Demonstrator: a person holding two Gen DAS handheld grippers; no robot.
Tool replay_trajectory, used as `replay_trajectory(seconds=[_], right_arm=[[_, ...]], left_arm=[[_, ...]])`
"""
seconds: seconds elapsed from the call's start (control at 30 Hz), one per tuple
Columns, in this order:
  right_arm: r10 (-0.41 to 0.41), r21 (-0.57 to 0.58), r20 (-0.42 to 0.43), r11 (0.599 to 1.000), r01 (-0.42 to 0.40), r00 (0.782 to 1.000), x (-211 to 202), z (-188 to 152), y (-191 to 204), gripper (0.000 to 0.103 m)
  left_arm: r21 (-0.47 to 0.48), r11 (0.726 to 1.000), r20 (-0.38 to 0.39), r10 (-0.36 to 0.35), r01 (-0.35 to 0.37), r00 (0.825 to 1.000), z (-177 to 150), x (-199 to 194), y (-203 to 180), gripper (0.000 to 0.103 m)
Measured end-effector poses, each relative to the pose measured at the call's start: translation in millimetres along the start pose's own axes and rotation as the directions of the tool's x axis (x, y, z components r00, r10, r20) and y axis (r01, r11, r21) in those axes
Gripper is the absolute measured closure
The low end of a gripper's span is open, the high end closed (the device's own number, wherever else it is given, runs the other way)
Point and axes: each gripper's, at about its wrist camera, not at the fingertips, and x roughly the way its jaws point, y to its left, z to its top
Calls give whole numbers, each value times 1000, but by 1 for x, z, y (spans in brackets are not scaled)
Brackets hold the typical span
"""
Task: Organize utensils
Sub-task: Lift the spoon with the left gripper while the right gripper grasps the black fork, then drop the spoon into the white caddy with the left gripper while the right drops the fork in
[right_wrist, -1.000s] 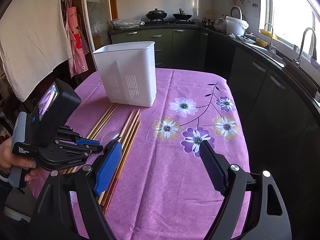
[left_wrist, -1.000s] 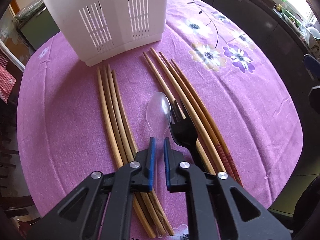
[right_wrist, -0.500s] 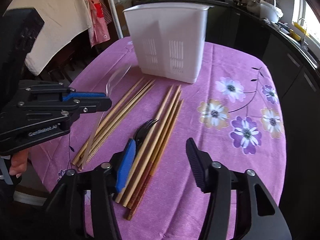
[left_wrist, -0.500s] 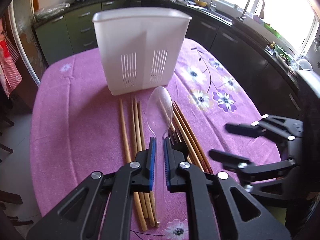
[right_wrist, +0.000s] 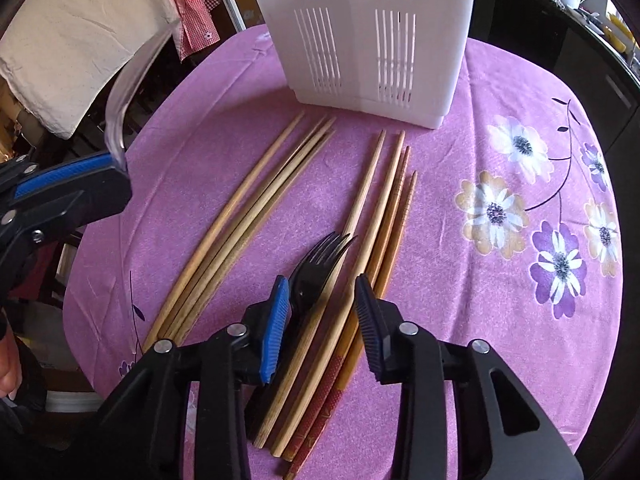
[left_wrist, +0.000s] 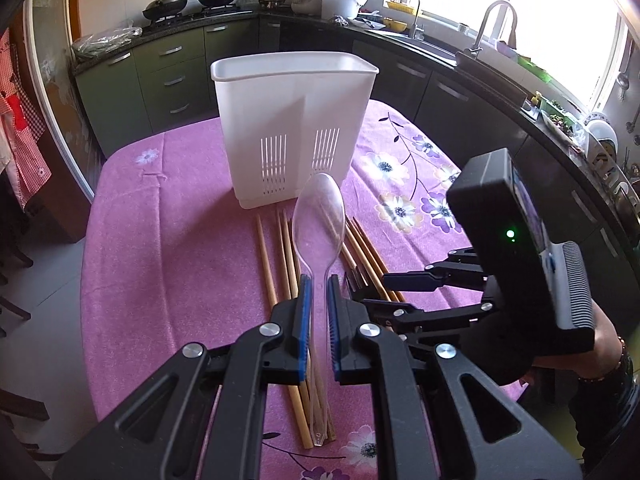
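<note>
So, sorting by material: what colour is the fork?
Black fork, clearest in the right wrist view.

The left gripper (left_wrist: 317, 300), low in the frame's centre, is clamped on a clear spoon (left_wrist: 319, 216), while the right gripper (right_wrist: 322, 312), lower centre and angled steeply down, is closing around a black fork (right_wrist: 316, 268).

No legible text, brand, label or number appears in either view. The small lit screen (left_wrist: 530, 216) on the black camera housing is too blurred to read.
</note>
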Motion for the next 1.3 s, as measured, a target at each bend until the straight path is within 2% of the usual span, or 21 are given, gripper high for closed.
replay_trajectory(seconds=[0.07, 0.3, 0.37, 0.57, 0.77, 0.87, 1.0, 1.03, 1.07, 1.17, 1.2, 1.27, 1.3], right_arm=[[-1, 1, -2, 1000, 1, 1000, 5, 3, 1, 74], [19, -9, 3, 1000, -18, 1000, 15, 13, 8, 93], [12, -15, 19, 1000, -12, 1000, 14, 14, 12, 95], [54, -11, 131, 999, -53, 990, -19, 10, 17, 98], [88, 10, 280, 995, -95, 956, -68, -1, 8, 98], [93, 15, 338, 994, -104, 937, -88, -9, 2, 98], [108, 25, 388, 991, -128, 915, -104, -18, -10, 98], [107, 28, 398, 991, -129, 911, -107, -19, -13, 98], [104, 32, 410, 991, -128, 906, -110, -21, -16, 98], [105, 44, 432, 989, -138, 896, -118, -27, -28, 98], [106, 49, 438, 989, -142, 893, -119, -27, -31, 98], [105, 54, 445, 988, -143, 890, -121, -28, -35, 98], [106, 57, 448, 987, -147, 888, -122, -27, -37, 98]], left_arm=[[1, 1000, -3, 2, -2, 1000, -1, 0, 1, 95], [2, 1000, -9, 8, -8, 1000, -2, 0, 4, 95], [0, 1000, -8, 10, -10, 1000, -2, 0, 5, 95], [-2, 1000, 23, 11, -11, 1000, 5, -10, 6, 95], [-11, 1000, 156, -3, 5, 988, 43, -49, 5, 95], [-14, 1000, 256, 0, 4, 967, 73, -72, 5, 95], [-26, 1000, 409, -4, 16, 913, 118, -95, 6, 95], [-27, 999, 443, -3, 17, 897, 127, -97, 6, 95], [-37, 999, 492, 11, 9, 870, 140, -96, 7, 95], [-55, 998, 573, 58, -32, 818, 166, -85, 8, 95], [-62, 997, 588, 74, -47, 806, 173, -77, 8, 95], [-70, 995, 592, 97, -69, 800, 185, -58, 10, 95], [-77, 994, 581, 109, -79, 807, 191, -43, 11, 95]])
